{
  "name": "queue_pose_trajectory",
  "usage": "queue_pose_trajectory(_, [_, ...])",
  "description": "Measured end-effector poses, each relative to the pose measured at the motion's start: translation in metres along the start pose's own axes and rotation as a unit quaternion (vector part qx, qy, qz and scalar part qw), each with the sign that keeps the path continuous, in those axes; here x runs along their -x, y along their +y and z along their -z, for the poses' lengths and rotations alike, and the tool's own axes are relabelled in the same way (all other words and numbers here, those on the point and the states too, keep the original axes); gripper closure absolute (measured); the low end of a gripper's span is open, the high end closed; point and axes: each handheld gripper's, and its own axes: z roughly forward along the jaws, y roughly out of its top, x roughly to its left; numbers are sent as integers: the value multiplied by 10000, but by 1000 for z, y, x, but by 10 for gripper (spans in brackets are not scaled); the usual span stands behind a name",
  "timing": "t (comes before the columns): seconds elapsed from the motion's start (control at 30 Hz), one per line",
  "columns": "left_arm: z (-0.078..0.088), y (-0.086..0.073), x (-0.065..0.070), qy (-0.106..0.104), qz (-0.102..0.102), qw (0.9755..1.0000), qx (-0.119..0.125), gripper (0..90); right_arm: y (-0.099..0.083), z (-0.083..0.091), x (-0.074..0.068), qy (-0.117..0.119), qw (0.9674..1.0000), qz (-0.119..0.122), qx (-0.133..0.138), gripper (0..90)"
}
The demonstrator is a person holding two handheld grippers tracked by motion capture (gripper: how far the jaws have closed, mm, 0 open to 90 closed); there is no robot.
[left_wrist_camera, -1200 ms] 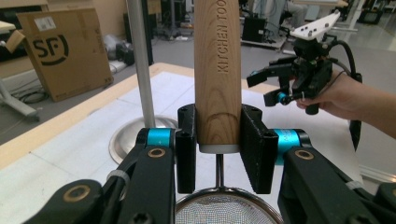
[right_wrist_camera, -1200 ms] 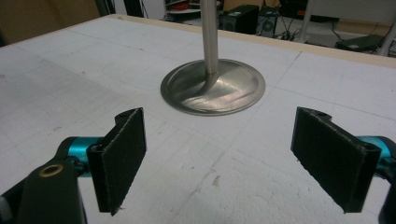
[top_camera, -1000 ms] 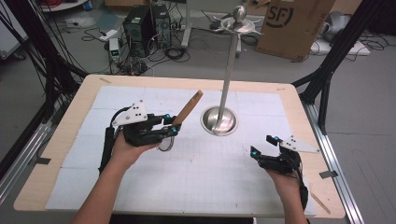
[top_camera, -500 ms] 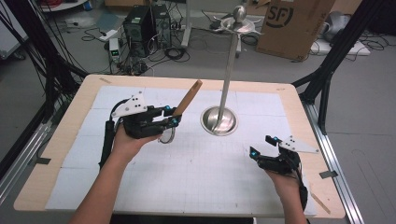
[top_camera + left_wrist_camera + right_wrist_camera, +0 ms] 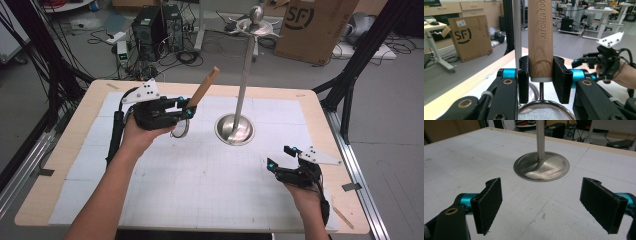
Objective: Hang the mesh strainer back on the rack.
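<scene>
My left gripper is shut on the wooden handle of a kitchen strainer and holds it off the table, left of the metal stand. The handle tilts up to the right; the wire sieve ring hangs below the jaws. In the left gripper view both pads clamp the handle near its lower end, with the mesh beneath. The stand has a round steel base, a thin pole and hooks at its top. My right gripper rests open near the table's front right, pointed at the base.
White gridded sheet covers the wooden table. Beyond the far edge lie a cardboard box, a computer tower and loose cables. Black frame posts stand at the table's sides.
My left gripper has risen with the strainer, away from the table's near edge; the handle tip now stands higher beside the pole. The right gripper has stayed put.
</scene>
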Motion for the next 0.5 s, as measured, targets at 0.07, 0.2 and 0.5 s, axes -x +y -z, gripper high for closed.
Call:
queue_pose_trajectory(0.07, [-2,7,-1,22,-48,10000,8,691,0,-1,-1,23,10000,-3,-12,174])
queue_pose_trajectory(0.2, [-6,21,-4,-7,-84,10000,-24,691,0,-1,-2,50,10000,4,2,174])
queue_pose_trajectory(0.5, [-14,37,-14,118,-110,9999,-41,691,1,-1,-1,58,10000,9,21,174])
